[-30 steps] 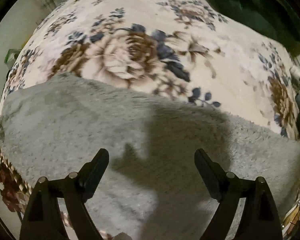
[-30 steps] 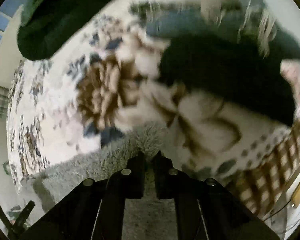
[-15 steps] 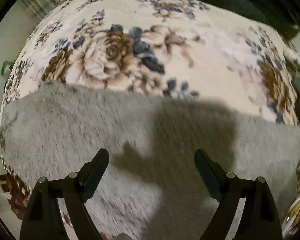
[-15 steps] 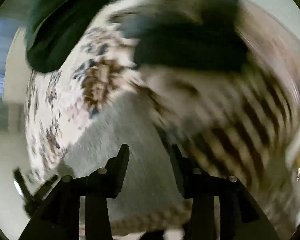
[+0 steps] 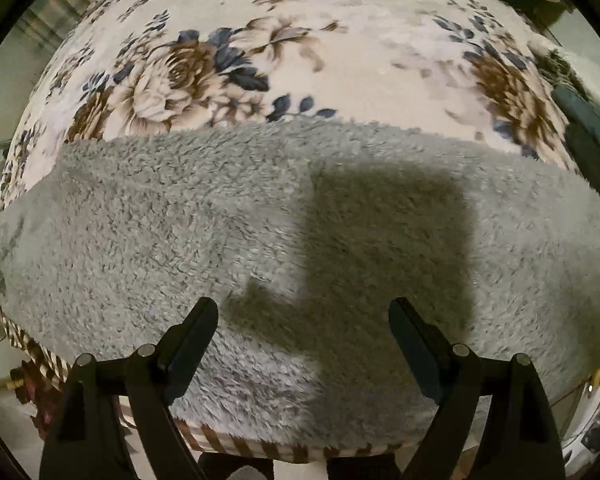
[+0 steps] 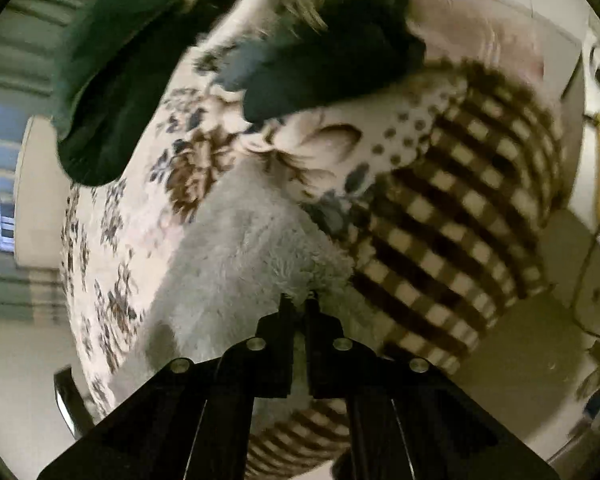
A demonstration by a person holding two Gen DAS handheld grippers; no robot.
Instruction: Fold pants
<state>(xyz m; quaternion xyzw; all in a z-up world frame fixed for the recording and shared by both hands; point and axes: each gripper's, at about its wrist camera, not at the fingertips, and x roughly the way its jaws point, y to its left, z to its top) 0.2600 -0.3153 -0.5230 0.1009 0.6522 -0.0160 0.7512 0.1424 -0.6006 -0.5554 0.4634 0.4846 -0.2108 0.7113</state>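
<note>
Grey fleece pants (image 5: 204, 232) spread across a floral blanket (image 5: 380, 52) on the bed, left claw (image 5: 303, 312) released and hovering above the fleece (its shadow falls on it), right claw (image 6: 298, 300) just clenched on the pants' fluffy edge, dark garments (image 6: 328, 56) beyond.

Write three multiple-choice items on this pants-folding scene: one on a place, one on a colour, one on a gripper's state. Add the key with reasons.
1. Where do the fluffy pants lie?
A. on the floral blanket
B. on a bare floor
C. in a basket

2. What colour are the pants?
A. red
B. grey
C. yellow

3. How does the left gripper stand?
A. shut on the pants
B. open, over the pants
C. shut on a hanger

Key: 1 A, the flowered cloth shows beyond the pants' far edge. 2 B, the pile is plain grey. 3 B, its fingers stand wide apart with nothing pinched; the right gripper pinches the pants' edge.
</note>
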